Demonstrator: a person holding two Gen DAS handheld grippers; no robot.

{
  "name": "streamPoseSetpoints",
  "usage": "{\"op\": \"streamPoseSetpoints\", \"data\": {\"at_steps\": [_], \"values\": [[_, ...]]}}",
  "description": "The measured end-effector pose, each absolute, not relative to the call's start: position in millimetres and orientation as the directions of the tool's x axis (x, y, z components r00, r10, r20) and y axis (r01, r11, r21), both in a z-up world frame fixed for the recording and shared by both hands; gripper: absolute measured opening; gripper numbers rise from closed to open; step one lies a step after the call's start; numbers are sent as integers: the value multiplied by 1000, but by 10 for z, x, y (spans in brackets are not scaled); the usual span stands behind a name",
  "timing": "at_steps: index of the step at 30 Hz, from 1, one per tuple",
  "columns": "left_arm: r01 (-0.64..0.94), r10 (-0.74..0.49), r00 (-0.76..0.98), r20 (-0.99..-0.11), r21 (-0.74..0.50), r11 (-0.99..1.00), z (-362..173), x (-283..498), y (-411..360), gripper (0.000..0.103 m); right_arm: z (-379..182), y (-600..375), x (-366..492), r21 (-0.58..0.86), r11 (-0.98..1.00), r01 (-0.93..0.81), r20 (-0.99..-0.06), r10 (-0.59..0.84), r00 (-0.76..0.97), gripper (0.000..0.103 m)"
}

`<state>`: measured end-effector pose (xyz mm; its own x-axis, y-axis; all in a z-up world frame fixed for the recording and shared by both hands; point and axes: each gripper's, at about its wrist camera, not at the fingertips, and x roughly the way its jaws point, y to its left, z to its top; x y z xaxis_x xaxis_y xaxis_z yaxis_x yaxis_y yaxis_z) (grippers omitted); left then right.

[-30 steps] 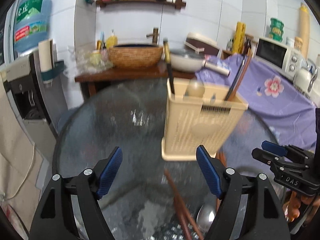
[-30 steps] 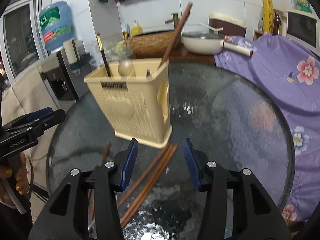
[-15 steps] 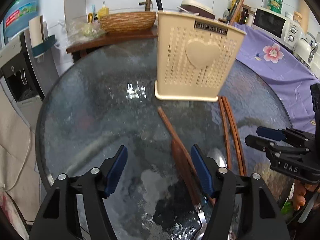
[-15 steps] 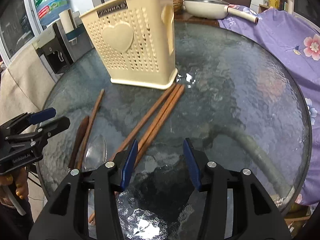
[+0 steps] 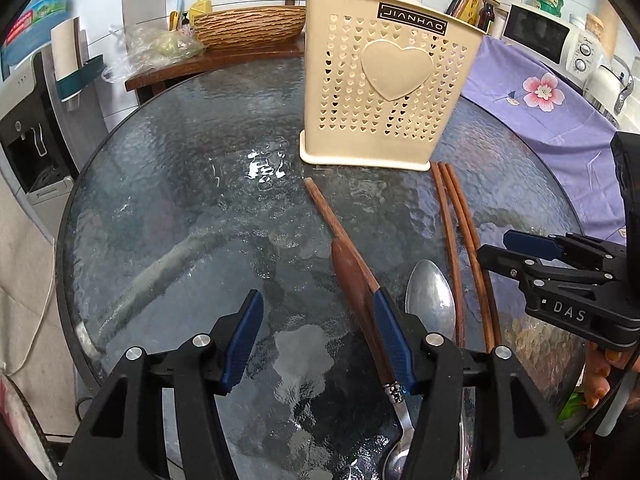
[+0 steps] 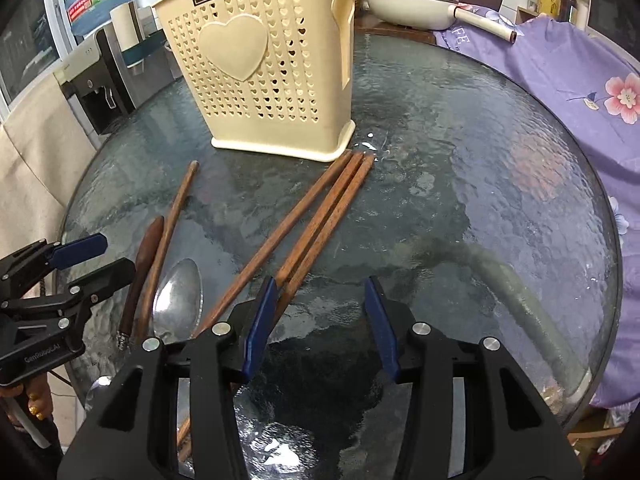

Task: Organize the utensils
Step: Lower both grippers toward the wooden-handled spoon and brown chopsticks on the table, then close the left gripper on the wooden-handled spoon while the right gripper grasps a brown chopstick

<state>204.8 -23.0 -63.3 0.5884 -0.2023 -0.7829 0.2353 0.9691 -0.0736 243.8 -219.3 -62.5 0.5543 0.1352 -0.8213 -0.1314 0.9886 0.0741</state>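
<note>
A cream perforated utensil holder point(image 5: 384, 80) point(image 6: 264, 72) stands on the round glass table point(image 5: 180, 200) and holds a few utensils. Three brown chopsticks point(image 5: 460, 236) point(image 6: 316, 220) lie together in front of it. A single chopstick point(image 5: 340, 232) point(image 6: 172, 220), a utensil with a brown handle point(image 5: 356, 292) point(image 6: 140, 268) and a metal spoon point(image 5: 430, 296) point(image 6: 178, 300) lie nearby. My left gripper point(image 5: 316, 336) is open and empty, its right finger over the brown handle. My right gripper point(image 6: 322, 316) is open and empty, low over the chopsticks' near ends.
A purple floral cloth point(image 5: 560, 120) covers the counter to the right, with a microwave point(image 5: 548, 36). A wicker bowl point(image 5: 248, 28) sits on a wooden shelf behind. A water dispenser point(image 5: 36, 120) stands left. A pan point(image 6: 416, 8) sits behind the holder.
Both grippers have dropped and tipped down toward the table. The holder has moved up and away in both views; the loose utensils now lie close under the fingers.
</note>
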Motion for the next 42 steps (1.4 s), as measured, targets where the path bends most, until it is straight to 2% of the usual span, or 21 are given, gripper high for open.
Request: {"op": "streamPoseSetpoints", "data": {"at_steps": [9, 17, 24, 29, 42], "values": [[249, -205, 582, -787, -68, 966, -651, 2037, -299, 52, -629, -2342, 2443, 53, 991, -121, -831, 111, 545, 46], [270, -195, 569, -799, -43, 962, -681, 2040, -385, 35, -639, -2338, 2481, 33, 990, -135, -831, 102, 546, 43], [276, -165, 565, -809, -4, 961, -723, 2076, -501, 32, -633, -2346, 2583, 27, 991, -131, -829, 96, 552, 39], [271, -143, 570, -809, 20, 962, -723, 2183, -522, 23, -630, -2379, 2709, 44, 993, -109, -827, 97, 554, 32], [262, -144, 568, -810, 11, 965, -718, 2331, -515, 18, -614, -2333, 3099, 60, 998, -37, -837, 70, 543, 17]]}}
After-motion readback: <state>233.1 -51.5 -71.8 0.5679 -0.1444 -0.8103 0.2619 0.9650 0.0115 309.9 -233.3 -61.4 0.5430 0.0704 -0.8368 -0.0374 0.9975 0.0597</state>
